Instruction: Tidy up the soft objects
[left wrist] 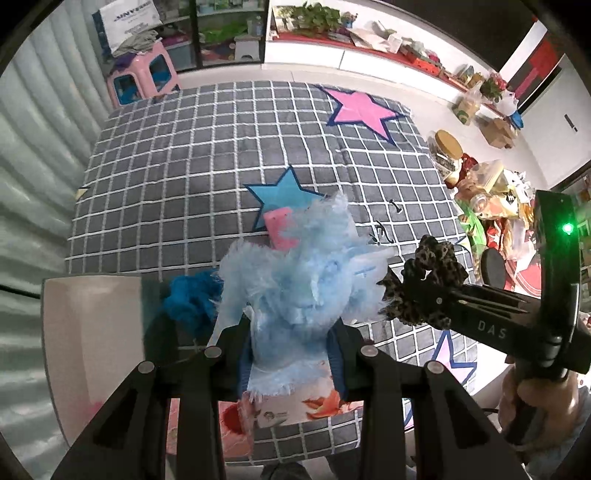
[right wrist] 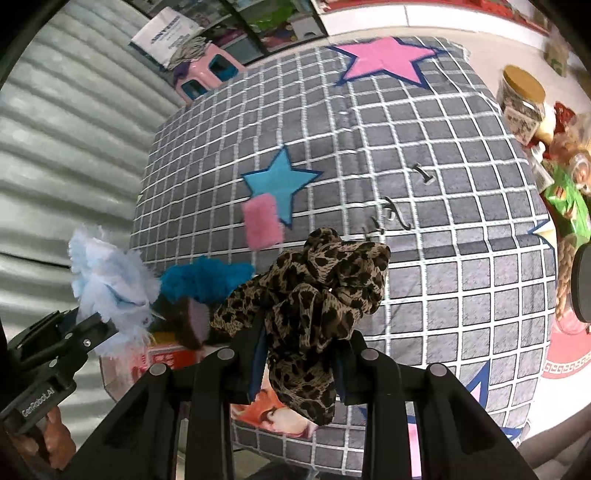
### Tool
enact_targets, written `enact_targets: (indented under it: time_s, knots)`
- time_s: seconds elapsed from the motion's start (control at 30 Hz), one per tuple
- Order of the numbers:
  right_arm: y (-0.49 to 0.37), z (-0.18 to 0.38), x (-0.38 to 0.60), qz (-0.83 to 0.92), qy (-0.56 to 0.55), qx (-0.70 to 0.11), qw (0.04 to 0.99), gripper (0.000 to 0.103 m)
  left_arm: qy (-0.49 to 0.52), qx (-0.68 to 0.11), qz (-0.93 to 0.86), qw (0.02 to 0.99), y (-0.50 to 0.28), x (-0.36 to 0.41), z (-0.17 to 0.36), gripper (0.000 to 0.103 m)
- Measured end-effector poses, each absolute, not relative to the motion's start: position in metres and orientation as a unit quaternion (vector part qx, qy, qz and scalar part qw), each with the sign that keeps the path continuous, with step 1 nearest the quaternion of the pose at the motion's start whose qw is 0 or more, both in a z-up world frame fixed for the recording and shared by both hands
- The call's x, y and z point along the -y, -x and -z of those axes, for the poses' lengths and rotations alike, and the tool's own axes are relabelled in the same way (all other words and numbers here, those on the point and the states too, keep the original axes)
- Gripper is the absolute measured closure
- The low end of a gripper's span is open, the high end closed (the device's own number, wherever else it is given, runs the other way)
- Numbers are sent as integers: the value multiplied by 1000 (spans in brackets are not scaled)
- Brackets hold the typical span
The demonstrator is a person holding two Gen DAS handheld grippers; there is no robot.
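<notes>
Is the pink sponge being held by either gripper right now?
No, the pink sponge lies loose on the checked blanket, apart from both grippers.

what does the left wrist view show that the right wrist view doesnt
Only the left wrist view: the left claw from behind, shut on the pale blue fluff; a white box at left; the red-topped shelf with plants.

Only the right wrist view: the right claw from behind, shut on the leopard scrunchie; a brown and lilac piece under the teal fluff.

Both: the grid blanket, pink star, blue star, pink sponge, pink stool, both held items.
</notes>
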State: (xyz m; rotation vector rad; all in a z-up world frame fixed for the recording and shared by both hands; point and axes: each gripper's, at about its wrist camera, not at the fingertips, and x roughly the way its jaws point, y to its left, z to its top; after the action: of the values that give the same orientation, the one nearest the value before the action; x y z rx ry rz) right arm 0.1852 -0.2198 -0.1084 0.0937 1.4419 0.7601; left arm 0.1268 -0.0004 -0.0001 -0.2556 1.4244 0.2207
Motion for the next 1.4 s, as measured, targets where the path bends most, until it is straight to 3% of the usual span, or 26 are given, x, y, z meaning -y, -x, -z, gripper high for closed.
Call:
enact_targets:
  time_s: [0.47,1.4]
  knots:
    - [-132,58,187,-369,8,-607,704,72,108,-622,-131,764,-72,-25,-42,65]
    - [-57,18,138,-405,44,-576,709,72,137,-589,-165,779,11,-68,-74,65]
